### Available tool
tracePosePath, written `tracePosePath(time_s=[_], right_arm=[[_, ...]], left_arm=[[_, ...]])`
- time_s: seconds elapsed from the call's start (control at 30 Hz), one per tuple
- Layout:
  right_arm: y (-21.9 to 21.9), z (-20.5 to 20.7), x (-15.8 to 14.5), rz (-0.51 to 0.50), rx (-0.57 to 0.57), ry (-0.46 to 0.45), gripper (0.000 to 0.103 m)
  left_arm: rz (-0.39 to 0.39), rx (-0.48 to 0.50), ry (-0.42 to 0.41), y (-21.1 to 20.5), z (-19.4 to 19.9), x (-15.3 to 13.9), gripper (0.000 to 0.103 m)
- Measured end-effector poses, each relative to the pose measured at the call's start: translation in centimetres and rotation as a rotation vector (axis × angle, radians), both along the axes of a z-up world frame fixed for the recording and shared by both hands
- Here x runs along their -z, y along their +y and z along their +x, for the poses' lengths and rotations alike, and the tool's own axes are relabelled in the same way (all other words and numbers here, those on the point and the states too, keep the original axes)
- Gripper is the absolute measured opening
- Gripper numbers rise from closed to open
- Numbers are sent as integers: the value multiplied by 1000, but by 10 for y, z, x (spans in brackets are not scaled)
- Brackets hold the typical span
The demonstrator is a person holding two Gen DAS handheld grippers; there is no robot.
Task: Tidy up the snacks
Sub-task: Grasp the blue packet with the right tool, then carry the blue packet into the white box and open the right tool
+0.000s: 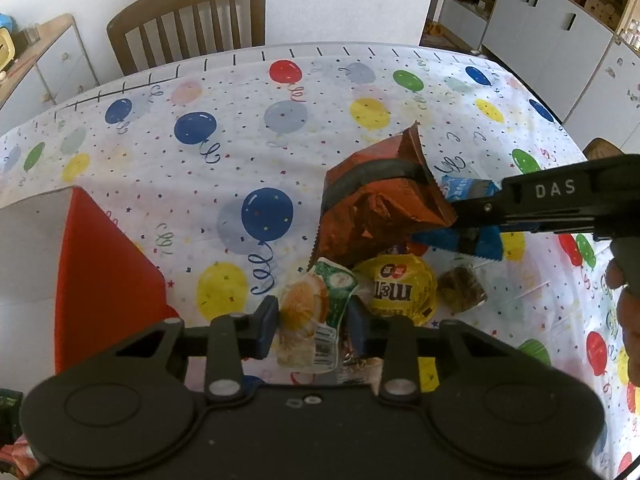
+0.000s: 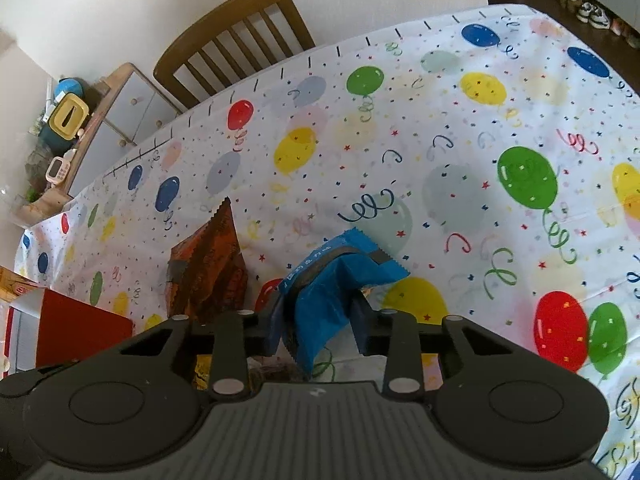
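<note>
Snacks lie heaped on the balloon-print surface [image 1: 224, 152], and I take the yellow candy bag [image 1: 396, 286] at the heap's middle as my landmark. Just left of the candy bag, touching it, is the green-and-white packet [image 1: 316, 308]; my left hand-held gripper [image 1: 312, 326] is closed on it, one blue pad [image 1: 266, 330] pressing each flank, with the packet's barcode end toward the camera. Its long axis runs straight out from the jaws, away from me, and its far tip rises beside the orange foil bag [image 1: 376, 208].

The orange foil bag stands behind the candy bag, its serrated end tilted up and away, and a dark band crosses its body. To the right of the candy bag, close by, sits a small brown-filled clear pack [image 1: 462, 288].

Behind and to the right of the candy bag, my right hand-held gripper [image 2: 318, 322] is gripping the blue packet [image 2: 332, 288], which is crumpled between the jaws. In the right wrist view the blue packet's long axis slants away and to the right, and its free end lifts clear of the surface.

Count: one yellow candy bag, one green-and-white packet, one orange foil bag, one blue packet, one brown pack; two hand-held grippers.

Well to the left of the candy bag stands a red-and-white box [image 1: 100, 260]. One wooden chair [image 1: 192, 20] stands at the far edge.
</note>
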State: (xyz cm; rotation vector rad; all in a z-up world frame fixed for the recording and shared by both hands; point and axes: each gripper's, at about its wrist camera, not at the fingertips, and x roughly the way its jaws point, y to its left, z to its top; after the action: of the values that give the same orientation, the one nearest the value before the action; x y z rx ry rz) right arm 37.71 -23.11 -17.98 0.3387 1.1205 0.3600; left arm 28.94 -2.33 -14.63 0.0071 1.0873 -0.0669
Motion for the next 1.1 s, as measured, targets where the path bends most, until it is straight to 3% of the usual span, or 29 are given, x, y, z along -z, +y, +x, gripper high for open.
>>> tracePosePath(time_s=[0.7,1.1], right_arm=[[-39,-69,-54,20,-80,-99,28],[-27,-119,-94,42,-175,-169,28]], left_arm=[[-82,-38,-12,5,-26,-26,28],[-131,-43,-53,4,-59,-62,28]])
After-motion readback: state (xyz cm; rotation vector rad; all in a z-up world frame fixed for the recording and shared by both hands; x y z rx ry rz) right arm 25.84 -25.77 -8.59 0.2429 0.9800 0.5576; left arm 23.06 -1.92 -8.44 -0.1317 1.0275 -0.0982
